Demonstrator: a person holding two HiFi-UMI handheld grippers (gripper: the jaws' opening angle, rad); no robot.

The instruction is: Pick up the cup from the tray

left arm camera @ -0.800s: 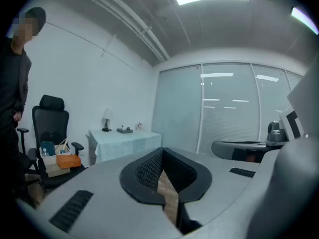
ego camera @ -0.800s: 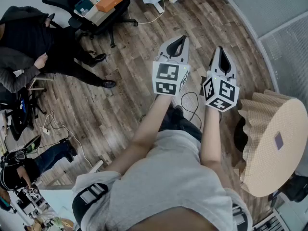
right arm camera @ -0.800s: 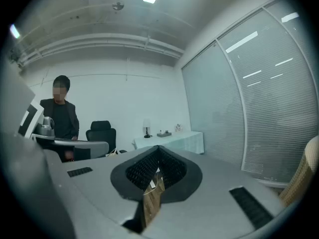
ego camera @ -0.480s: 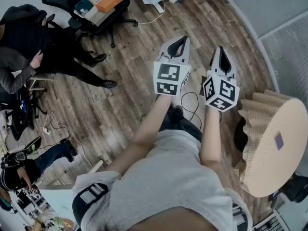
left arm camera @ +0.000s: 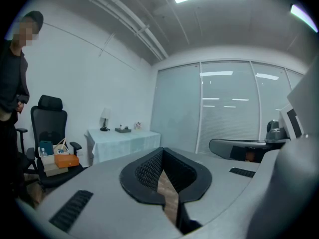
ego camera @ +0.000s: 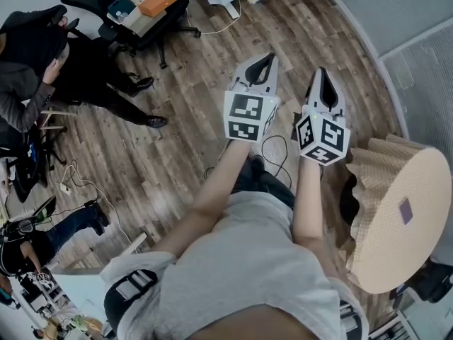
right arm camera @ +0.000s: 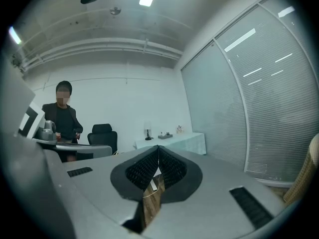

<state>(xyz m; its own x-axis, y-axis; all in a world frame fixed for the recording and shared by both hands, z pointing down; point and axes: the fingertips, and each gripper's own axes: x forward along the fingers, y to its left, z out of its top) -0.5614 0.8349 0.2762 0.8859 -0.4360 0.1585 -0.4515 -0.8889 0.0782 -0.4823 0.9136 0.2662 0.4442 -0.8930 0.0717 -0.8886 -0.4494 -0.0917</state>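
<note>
Cup and tray show in no view. The left gripper (ego camera: 263, 61) and right gripper (ego camera: 323, 75) sit side by side at the centre of the head view, above the wearer's forearms. Both point toward the top of the frame over the wood floor (ego camera: 177, 98). In each gripper view the jaws are closed together, pads meeting at the tip, with nothing between them; only floor shows through the gap behind the pads. A cable (ego camera: 282, 147) loops on the floor just below the grippers. At the right edge stands a round table (ego camera: 403, 211) under a tan cloth. At upper left a chair (ego camera: 134, 13) carries an orange box (ego camera: 161, 0) among other items, and a person (ego camera: 32, 55) in dark clothes is beside it. In the left gripper view a white-clothed table (left arm camera: 124, 139) stands left of centre with a lamp (left arm camera: 105, 118) on it.
</note>
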